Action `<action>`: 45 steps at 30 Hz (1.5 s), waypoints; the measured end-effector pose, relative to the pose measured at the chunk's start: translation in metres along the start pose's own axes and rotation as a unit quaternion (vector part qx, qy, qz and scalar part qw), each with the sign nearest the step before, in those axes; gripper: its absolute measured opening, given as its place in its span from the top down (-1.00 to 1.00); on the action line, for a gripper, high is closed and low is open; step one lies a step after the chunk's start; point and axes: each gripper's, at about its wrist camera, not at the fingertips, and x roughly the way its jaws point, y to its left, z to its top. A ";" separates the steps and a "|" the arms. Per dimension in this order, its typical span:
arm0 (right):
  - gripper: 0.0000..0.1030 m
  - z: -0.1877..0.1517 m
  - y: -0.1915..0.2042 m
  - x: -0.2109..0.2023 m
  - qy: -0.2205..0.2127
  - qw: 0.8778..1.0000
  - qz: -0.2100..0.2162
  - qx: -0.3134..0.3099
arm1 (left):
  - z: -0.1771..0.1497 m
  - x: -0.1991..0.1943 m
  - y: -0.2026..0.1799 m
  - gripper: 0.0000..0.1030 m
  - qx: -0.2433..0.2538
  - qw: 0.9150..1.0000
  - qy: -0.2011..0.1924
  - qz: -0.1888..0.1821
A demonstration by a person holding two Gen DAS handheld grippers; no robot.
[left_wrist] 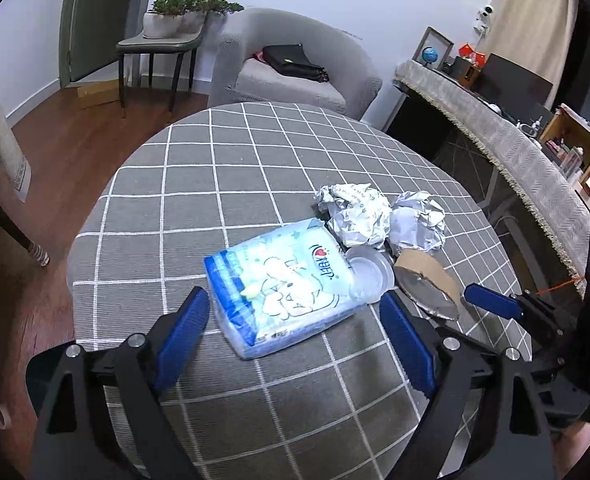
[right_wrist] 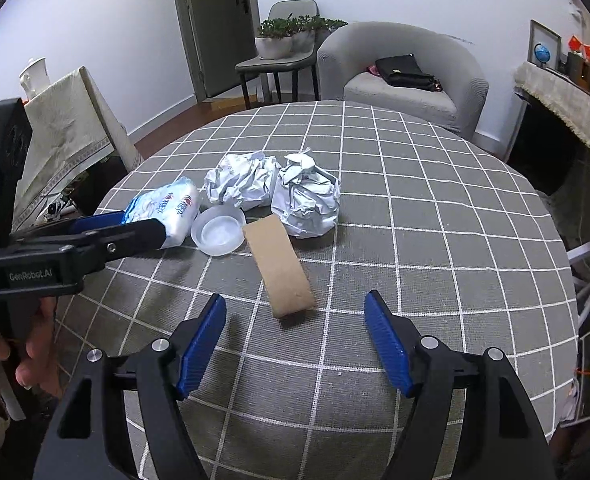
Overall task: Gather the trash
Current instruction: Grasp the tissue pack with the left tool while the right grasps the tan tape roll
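With your left tongs (left_wrist: 291, 330) wide around the pack (left_wrist: 283, 288), close squarely on its sides, while your right tongs (right_wrist: 295, 334), also wide and empty, probably suit the tube (right_wrist: 281, 266) just ahead.

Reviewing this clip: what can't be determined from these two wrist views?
- Trash bin or bag: in neither view.
- Tissue pack: its far side in the right wrist view is hidden by the left gripper.
- Cardboard tube: whether flattened or hollow, unclear; left wrist view shows only one end.
- Crumpled paper balls: print too small to read.
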 end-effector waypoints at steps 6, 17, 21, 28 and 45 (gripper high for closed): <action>-0.40 0.001 0.001 0.007 0.008 1.000 -0.005 -0.025 | 0.007 0.006 -0.007 -0.73 -0.032 0.999 -0.004 0.037; -0.40 0.010 0.009 0.012 0.017 0.998 0.015 -0.056 | 0.012 0.018 -0.018 -0.73 -0.009 0.995 0.000 0.097; -0.34 0.011 0.008 0.013 0.017 0.998 0.013 -0.062 | 0.015 0.021 -0.017 -0.66 -0.008 0.994 -0.005 0.110; -0.22 0.013 0.003 0.013 0.017 0.998 0.014 -0.055 | 0.015 0.020 -0.015 -0.54 -0.003 0.994 -0.015 0.113; 0.56 0.013 0.013 0.012 0.013 0.999 0.003 -0.045 | 0.002 -0.001 0.006 -0.46 -0.023 0.998 -0.022 0.051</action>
